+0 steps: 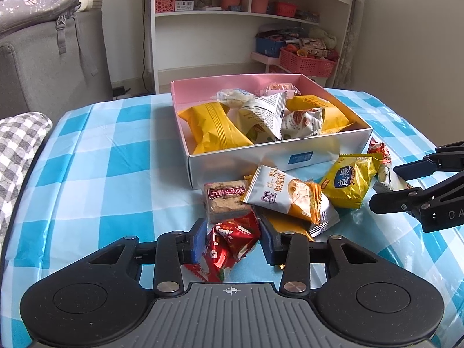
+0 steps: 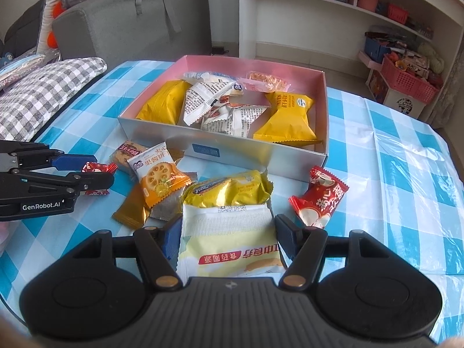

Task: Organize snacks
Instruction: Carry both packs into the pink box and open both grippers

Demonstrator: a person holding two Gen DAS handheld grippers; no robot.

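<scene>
An open box (image 1: 278, 156) (image 2: 162, 129) with a pink inside holds several wrapped snacks. Loose snacks lie in front of it on the checked cloth. My left gripper (image 1: 232, 239) is shut on a red candy packet (image 1: 229, 246), which also shows in the right wrist view (image 2: 94, 169). My right gripper (image 2: 227, 236) is shut on a pale yellow and white packet (image 2: 229, 240); from the left wrist view this gripper (image 1: 385, 187) sits at the right. A jam biscuit packet (image 1: 287, 195) (image 2: 159, 178), a gold packet (image 1: 351, 182) (image 2: 229, 188) and a brown beef cube (image 1: 226, 200) lie between them.
Another red packet (image 2: 319, 200) lies right of my right gripper. A clear plastic bag (image 2: 406, 179) lies on the cloth at the right. A grey checked cushion (image 2: 37, 98) and grey sofa (image 1: 49, 58) stand to the left. White shelves (image 1: 252, 14) stand behind the table.
</scene>
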